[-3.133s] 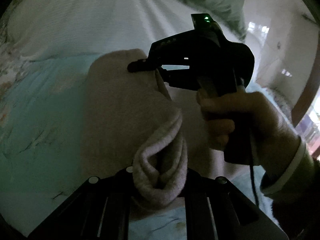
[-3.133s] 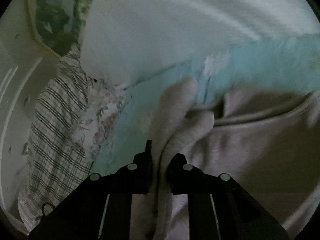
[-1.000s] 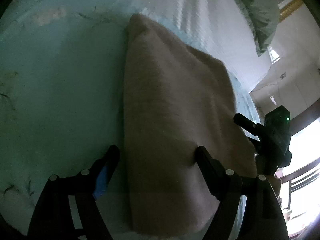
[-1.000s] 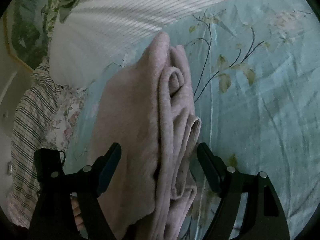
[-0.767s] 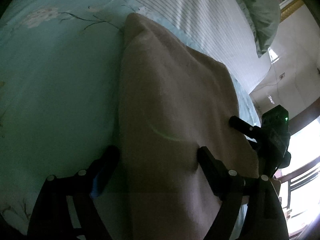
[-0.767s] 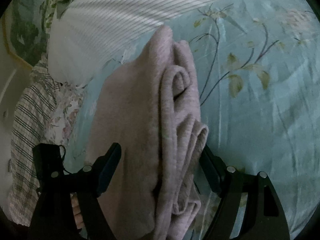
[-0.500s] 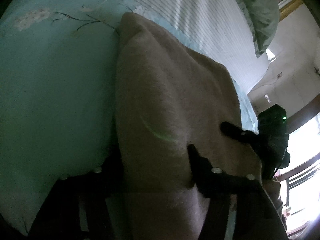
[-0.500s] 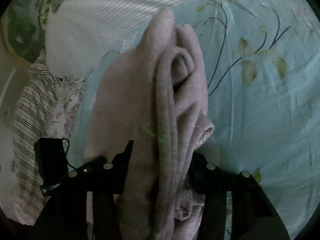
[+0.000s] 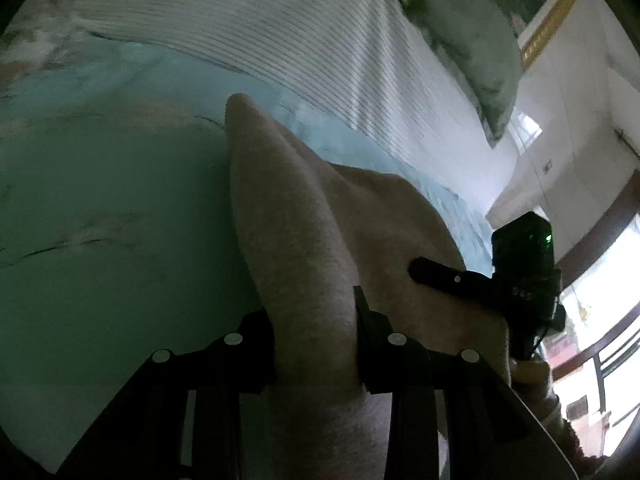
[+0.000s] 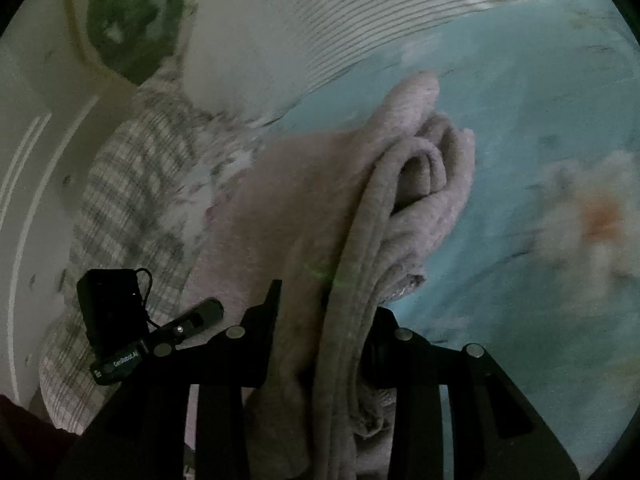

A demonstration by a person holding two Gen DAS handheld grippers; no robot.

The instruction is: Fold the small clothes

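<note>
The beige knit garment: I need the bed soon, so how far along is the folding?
Done: the beige knit garment is already doubled into several layers, its folded edges stacked in the right wrist view. In hand: the left tongs and right tongs are both closing on the bundle, one at each end. Left: setting it down on the teal floral bedsheet and letting go.

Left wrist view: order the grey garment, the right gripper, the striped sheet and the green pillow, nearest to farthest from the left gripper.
1. grey garment, between the left gripper's closing jaws.
2. right gripper, to the right, at the garment's far edge.
3. striped sheet, beyond, top centre.
4. green pillow, top right, farthest.
</note>
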